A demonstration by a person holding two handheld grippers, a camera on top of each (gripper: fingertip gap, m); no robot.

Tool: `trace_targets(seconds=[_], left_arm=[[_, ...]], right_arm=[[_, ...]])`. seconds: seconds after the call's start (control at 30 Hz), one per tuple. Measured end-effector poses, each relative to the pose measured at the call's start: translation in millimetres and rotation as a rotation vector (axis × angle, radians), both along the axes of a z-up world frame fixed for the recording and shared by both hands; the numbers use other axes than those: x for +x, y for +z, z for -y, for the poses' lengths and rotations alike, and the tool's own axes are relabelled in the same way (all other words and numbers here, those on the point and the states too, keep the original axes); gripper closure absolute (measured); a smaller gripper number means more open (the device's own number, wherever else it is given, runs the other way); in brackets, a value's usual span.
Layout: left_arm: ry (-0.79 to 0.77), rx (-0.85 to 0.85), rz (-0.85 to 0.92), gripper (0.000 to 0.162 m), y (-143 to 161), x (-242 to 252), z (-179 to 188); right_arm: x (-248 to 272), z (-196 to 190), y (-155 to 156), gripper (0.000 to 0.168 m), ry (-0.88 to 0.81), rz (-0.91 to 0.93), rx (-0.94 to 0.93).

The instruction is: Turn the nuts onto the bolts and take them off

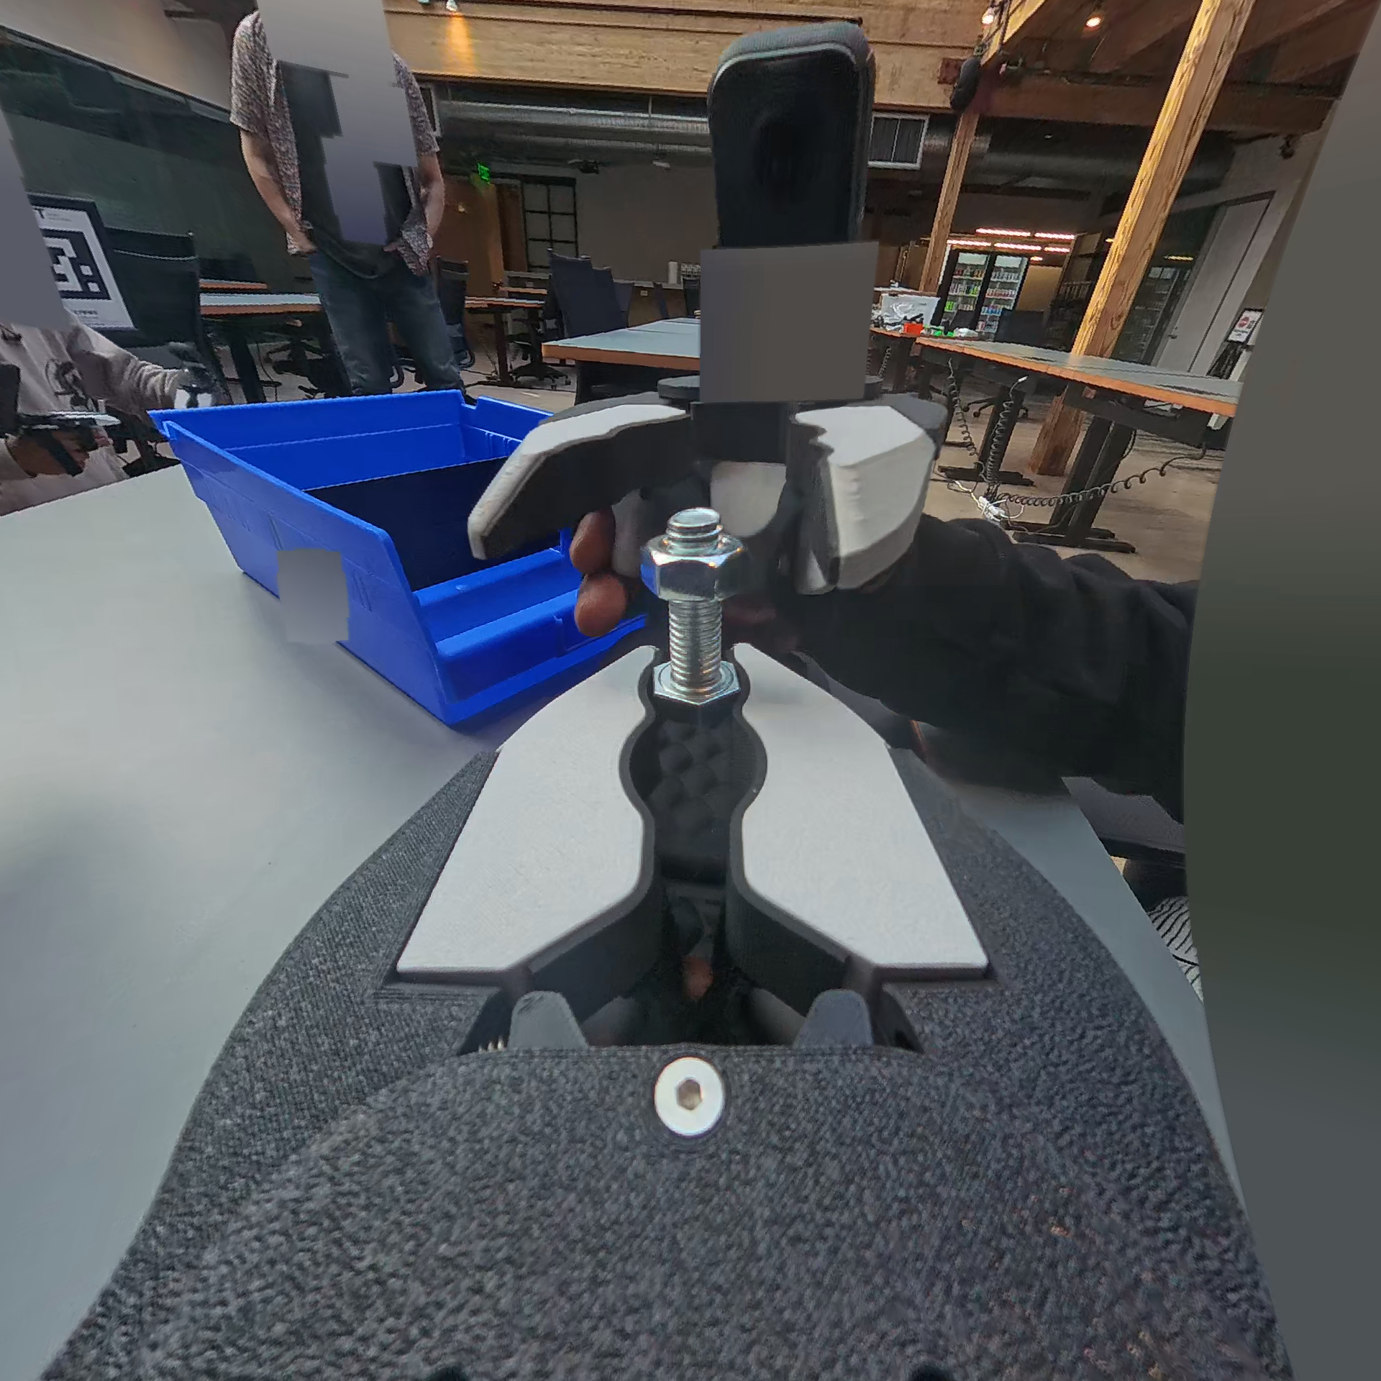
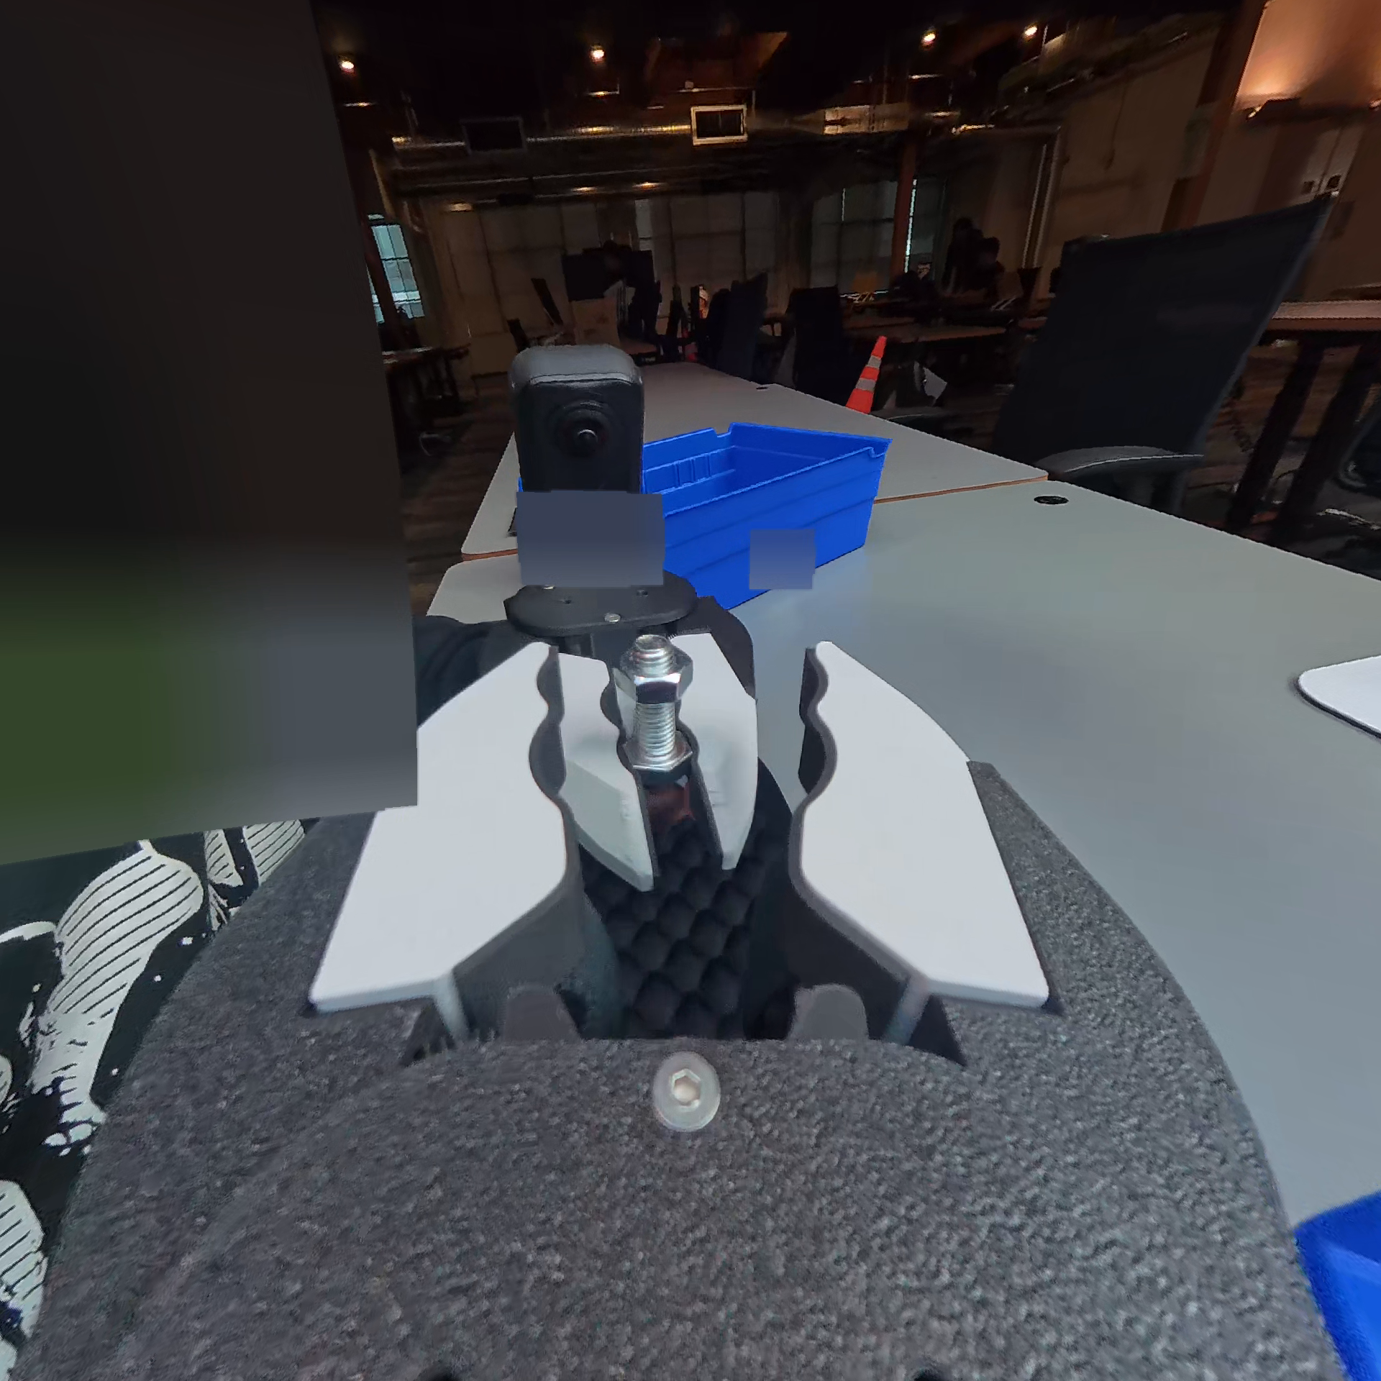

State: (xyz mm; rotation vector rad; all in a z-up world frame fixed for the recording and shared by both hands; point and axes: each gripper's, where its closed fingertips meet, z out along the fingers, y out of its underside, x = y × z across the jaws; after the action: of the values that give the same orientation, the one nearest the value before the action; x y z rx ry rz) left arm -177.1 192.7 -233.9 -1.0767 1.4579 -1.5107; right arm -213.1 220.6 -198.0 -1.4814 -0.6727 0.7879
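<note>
— So, nearest: left gripper [image 1: 695, 691] clamps the bolt [image 1: 693, 643] by its head, upright?
— Yes. Farther, the right gripper [image 2: 676, 672] gapes round the nut [image 1: 693, 572] near the tip, gripping nothing. Closing off-centre might cross-thread or tilt it.

My left tool [image 1: 695, 691] has its two fingers drawn close together at the tips, clamped at the base of an upright bolt [image 1: 691, 635], and it points forward and level. My right tool [image 2: 676, 672] faces it from the opposite side, fingers [image 2: 882, 785] spread wide apart, gripping nothing. A bare hand [image 1: 598, 575] in a dark sleeve holds the right tool.
</note>
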Motion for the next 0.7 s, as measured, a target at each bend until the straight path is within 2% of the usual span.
trace_targets(seconds=[0.27, 0.6, 0.7], left_arm=[[-0.003, 0.006, 0.0, 0.148, 0, 0, 1], [-0.003, 0.002, 0.003, 0.148, 0, 0, 0], [-0.003, -0.001, 0.005, 0.148, 1, 0, 0]], right_arm=[[-18, -14, -8, 0.11, 0.0, 0.027, -0.023], [7, -5, -3, 0.117, -0.035, 0.003, 0.002], [14, 1, -2, 0.124, -0.042, 0.011, 0.02]])
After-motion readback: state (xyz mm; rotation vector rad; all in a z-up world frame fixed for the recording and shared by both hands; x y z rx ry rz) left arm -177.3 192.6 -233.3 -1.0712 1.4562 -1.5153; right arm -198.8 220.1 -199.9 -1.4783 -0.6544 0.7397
